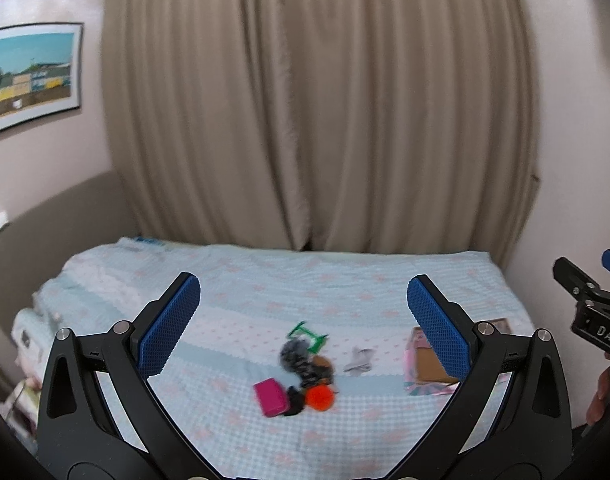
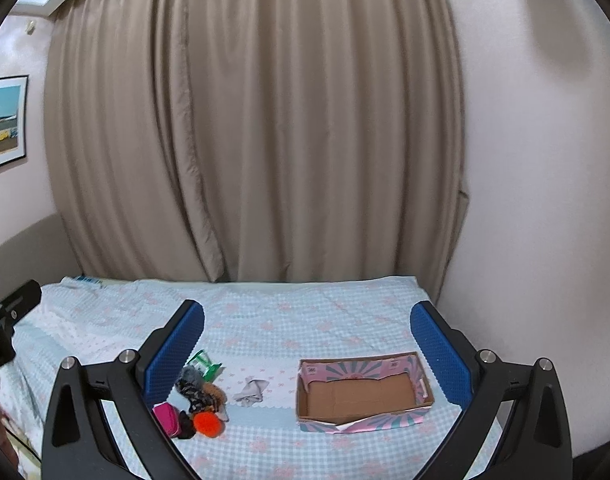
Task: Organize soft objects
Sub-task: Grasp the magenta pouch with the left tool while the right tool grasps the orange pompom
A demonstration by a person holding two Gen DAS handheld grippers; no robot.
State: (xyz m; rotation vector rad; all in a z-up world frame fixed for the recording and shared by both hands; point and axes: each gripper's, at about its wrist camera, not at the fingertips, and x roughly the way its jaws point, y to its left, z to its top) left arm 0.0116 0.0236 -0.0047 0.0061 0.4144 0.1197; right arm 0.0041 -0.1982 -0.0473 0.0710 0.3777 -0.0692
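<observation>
A small heap of soft things lies on the bed: an orange pompom [image 1: 320, 397] [image 2: 207, 423], a pink pouch [image 1: 269, 397] [image 2: 165, 418], dark fuzzy pieces [image 1: 301, 360] [image 2: 193, 388], a green item [image 1: 308, 335] [image 2: 204, 362] and a grey cloth [image 1: 359, 359] [image 2: 251, 391]. An empty cardboard box [image 2: 363, 394] [image 1: 427, 364] with pink patterned sides stands to the right of the heap. My left gripper [image 1: 303, 292] hangs open above the heap. Above the bed, my right gripper [image 2: 307, 322] is open with nothing in it.
The bed [image 2: 305, 320] has a light blue checked cover with pink flowers. A beige curtain [image 1: 317, 100] hangs behind it, a wall closes the right side, and a framed picture [image 1: 29, 76] hangs on the left wall.
</observation>
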